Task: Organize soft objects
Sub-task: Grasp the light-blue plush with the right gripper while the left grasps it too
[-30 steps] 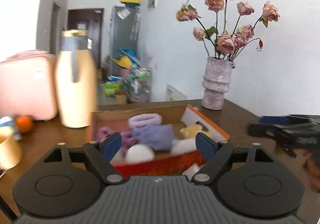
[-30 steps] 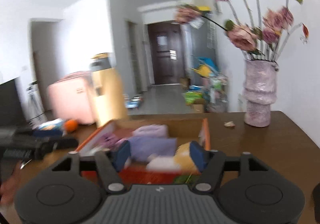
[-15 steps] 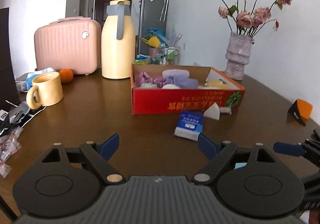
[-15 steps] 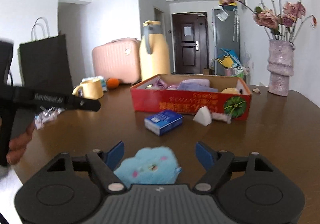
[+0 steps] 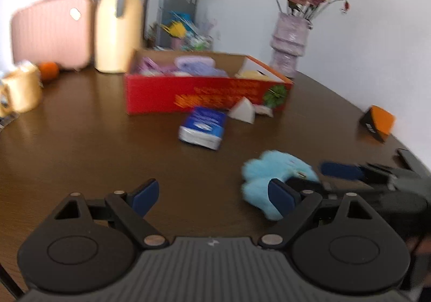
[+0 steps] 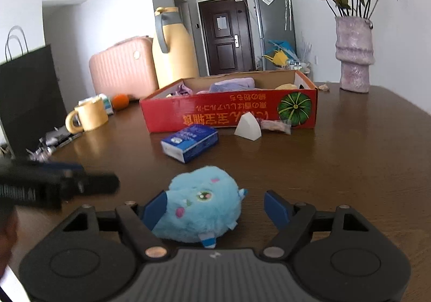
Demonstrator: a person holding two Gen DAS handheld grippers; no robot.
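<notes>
Left wrist view: the left gripper (image 5: 211,195) stands wide open over bare table (image 5: 80,145), holding nothing; the blue plush toy (image 5: 272,175) lies ahead to its right, the red box (image 5: 199,94) farther ahead.

Right wrist view: the right gripper (image 6: 215,207), jaws having just narrowed a little, straddles the toy (image 6: 202,205), left pad touching its fur, right pad clear. The step looks like picking it up; next, squeeze until the fur gives, then lift toward the box (image 6: 231,110).

One blue plush toy (image 6: 202,202), one red box (image 6: 231,110), one tissue pack (image 6: 190,142), one mug (image 6: 87,118).
</notes>
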